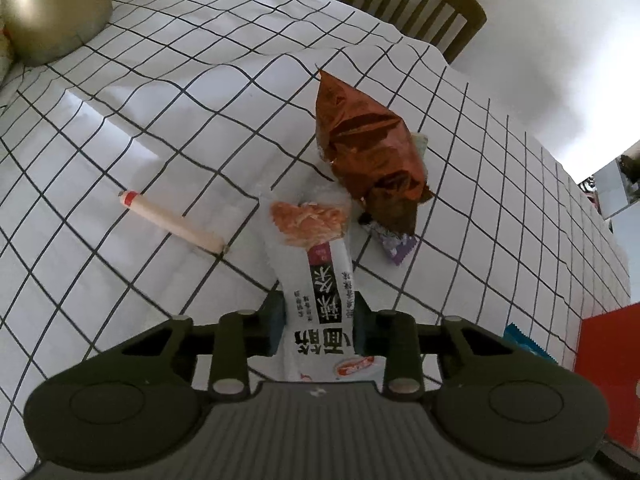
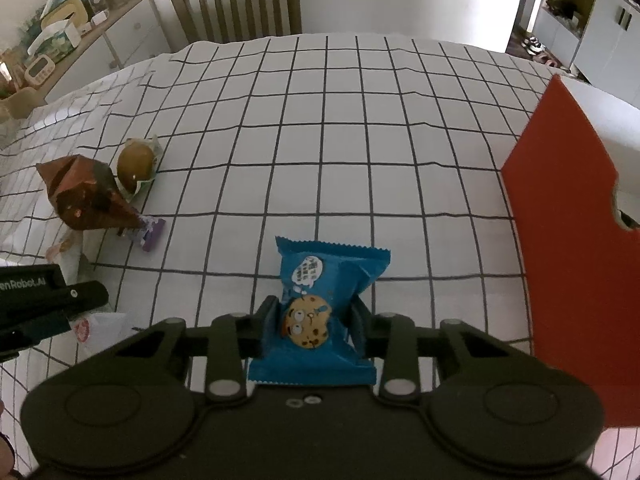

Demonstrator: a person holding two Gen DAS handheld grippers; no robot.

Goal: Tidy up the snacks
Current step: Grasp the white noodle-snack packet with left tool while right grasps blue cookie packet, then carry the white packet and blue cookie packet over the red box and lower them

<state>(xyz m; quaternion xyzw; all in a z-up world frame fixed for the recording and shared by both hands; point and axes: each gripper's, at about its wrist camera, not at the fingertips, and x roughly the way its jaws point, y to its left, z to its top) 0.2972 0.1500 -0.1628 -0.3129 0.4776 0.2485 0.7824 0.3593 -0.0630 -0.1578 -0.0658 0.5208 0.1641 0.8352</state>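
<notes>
My left gripper (image 1: 320, 328) is shut on a long white snack packet (image 1: 316, 276) with black lettering and a picture of shredded meat; both pads press its sides. Just beyond it on the checked tablecloth (image 1: 200, 92) lie a copper foil bag (image 1: 364, 148), a small purple wrapper (image 1: 396, 246) and a pale sausage stick (image 1: 172, 222). My right gripper (image 2: 316, 328) is shut on a blue cookie packet (image 2: 320, 300), which is creased between the fingers. The foil bag (image 2: 84, 196), a round bun in clear wrap (image 2: 136, 164) and the purple wrapper (image 2: 152, 236) lie to its left.
A red box (image 2: 568, 240) stands open at the right edge of the table; its side (image 1: 608, 376) also shows in the left wrist view. A metal pot (image 1: 52, 8) sits at the far left. A wooden chair (image 2: 236, 4) stands behind the table, a cluttered sideboard (image 2: 80, 40) beyond.
</notes>
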